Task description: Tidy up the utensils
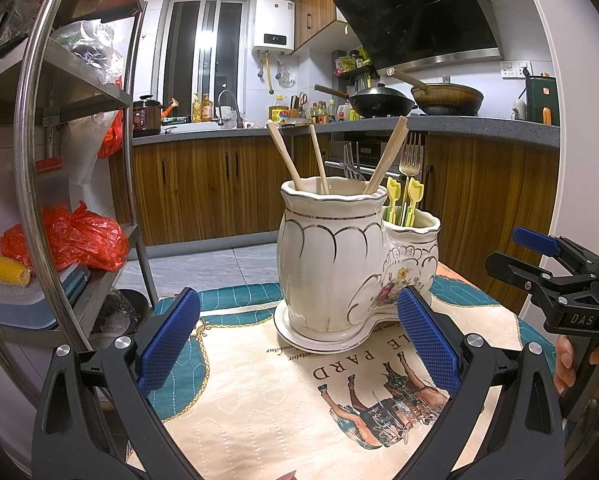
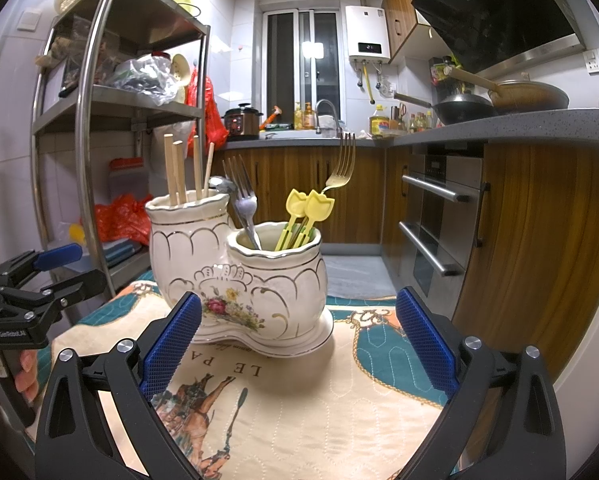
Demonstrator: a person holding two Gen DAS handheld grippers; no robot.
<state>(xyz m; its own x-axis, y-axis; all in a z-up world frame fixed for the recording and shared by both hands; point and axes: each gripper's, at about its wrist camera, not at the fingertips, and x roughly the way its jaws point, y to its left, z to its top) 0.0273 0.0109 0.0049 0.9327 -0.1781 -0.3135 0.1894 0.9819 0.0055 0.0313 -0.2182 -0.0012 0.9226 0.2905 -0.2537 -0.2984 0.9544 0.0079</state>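
A white ceramic double holder (image 1: 331, 264) (image 2: 235, 276) stands on a printed cloth (image 1: 267, 400). Its tall pot holds several wooden chopsticks (image 1: 287, 160) (image 2: 177, 172). The low pot holds silver forks (image 2: 241, 196), a gold fork (image 1: 411, 160) (image 2: 341, 166) and two yellow tulip picks (image 1: 405, 196) (image 2: 307, 208). My left gripper (image 1: 299, 344) is open and empty just in front of the holder. My right gripper (image 2: 297, 344) is also open and empty, near the low pot. Each gripper shows at the edge of the other's view, the right gripper (image 1: 539, 260) and the left gripper (image 2: 51, 272).
A steel shelf rack (image 2: 99, 120) with red bags (image 1: 71, 236), a corn cob (image 1: 10, 270) and boxes stands on the left. Behind run wooden cabinets (image 1: 203, 188), an oven (image 2: 435, 216), a counter with woks (image 1: 383, 102) and a sink. A hand (image 1: 567, 360) holds the right gripper's handle.
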